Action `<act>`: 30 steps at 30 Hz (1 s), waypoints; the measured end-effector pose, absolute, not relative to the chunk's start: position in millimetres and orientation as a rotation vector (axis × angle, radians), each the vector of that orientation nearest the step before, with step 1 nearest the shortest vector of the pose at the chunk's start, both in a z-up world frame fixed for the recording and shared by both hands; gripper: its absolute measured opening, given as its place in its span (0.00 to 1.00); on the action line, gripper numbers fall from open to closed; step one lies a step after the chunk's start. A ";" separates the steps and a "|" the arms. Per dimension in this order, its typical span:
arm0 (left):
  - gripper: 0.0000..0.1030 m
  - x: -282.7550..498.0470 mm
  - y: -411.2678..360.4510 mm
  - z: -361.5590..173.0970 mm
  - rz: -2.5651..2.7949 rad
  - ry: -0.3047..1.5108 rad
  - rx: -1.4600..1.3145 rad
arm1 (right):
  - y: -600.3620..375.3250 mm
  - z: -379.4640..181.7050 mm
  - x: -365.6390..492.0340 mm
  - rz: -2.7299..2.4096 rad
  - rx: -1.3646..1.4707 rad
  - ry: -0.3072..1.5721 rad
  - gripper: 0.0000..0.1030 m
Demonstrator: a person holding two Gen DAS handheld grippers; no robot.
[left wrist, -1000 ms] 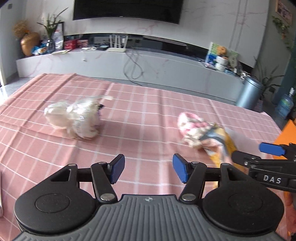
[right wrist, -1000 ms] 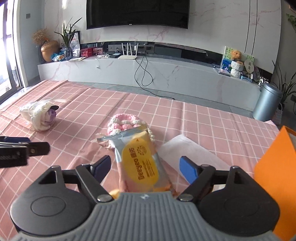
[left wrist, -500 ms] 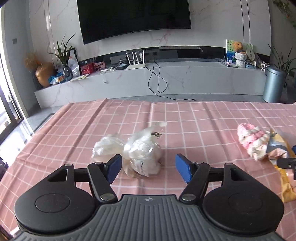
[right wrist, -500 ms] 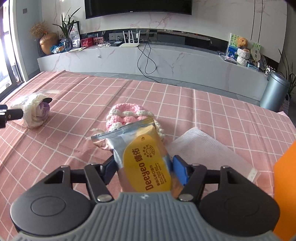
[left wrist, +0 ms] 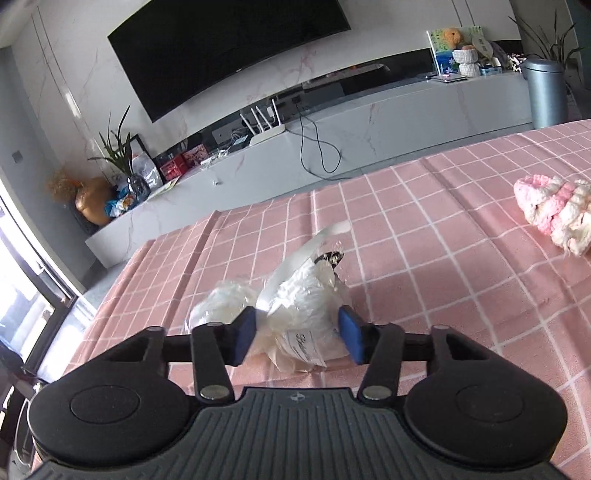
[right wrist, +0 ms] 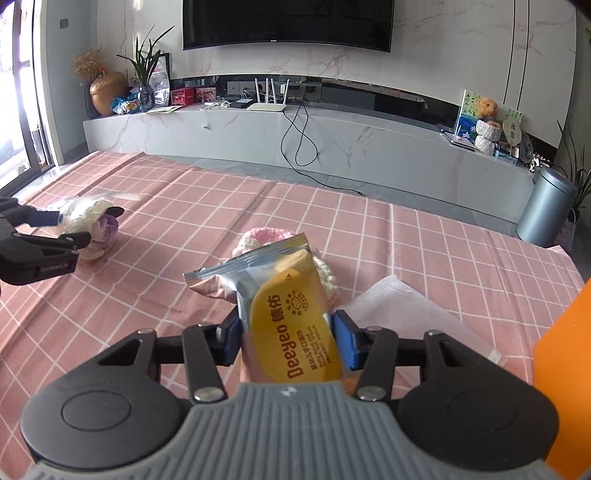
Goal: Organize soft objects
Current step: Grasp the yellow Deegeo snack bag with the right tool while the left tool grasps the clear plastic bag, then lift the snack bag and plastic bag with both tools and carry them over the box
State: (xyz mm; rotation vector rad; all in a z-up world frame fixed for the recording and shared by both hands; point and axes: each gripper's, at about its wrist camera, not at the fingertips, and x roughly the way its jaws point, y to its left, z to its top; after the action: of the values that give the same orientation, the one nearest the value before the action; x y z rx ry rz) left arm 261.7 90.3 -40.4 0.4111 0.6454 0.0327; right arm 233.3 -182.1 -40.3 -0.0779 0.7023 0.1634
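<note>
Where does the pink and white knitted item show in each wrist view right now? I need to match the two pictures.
Left wrist view: the pink and white knitted item lies at the far right edge on the checked cloth.
Right wrist view: it sits at centre, mostly hidden behind the yellow wipes pack; only its top and right side show.
Shared landmark: the white router on the TV bench.

– What do we have along the back wall?

– We see a dark television (right wrist: pixel 286 24) at the top centre, a long grey marble console (right wrist: pixel 332 144) under it, and a white router (right wrist: pixel 266 106) on that with a black cable (right wrist: pixel 299 142) looping down.

– And at the edges?

– A golden vase (right wrist: pixel 107 92) at upper left, a grey bin (right wrist: pixel 546 210) at right, and a pink checked tablecloth (right wrist: pixel 184 229) across the lower frame.
</note>
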 end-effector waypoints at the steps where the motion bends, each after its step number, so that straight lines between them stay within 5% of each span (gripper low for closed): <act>1: 0.44 261.8 90.9 -41.2 0.031 0.655 0.402 | -180.7 -40.0 232.2 0.166 -0.079 0.700 0.49; 11: 0.28 255.6 93.9 -33.9 0.013 0.665 0.381 | -180.0 -37.2 222.3 0.166 -0.079 0.693 0.49; 30: 0.27 173.1 55.6 26.9 -0.074 0.548 0.219 | -192.0 -4.6 151.0 0.193 -0.041 0.640 0.48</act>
State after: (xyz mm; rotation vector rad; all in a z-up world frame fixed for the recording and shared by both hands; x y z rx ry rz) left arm 173.1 55.6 26.9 0.2189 0.5476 -0.0735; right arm 151.0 -192.0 -4.6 -0.0413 0.6400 0.1931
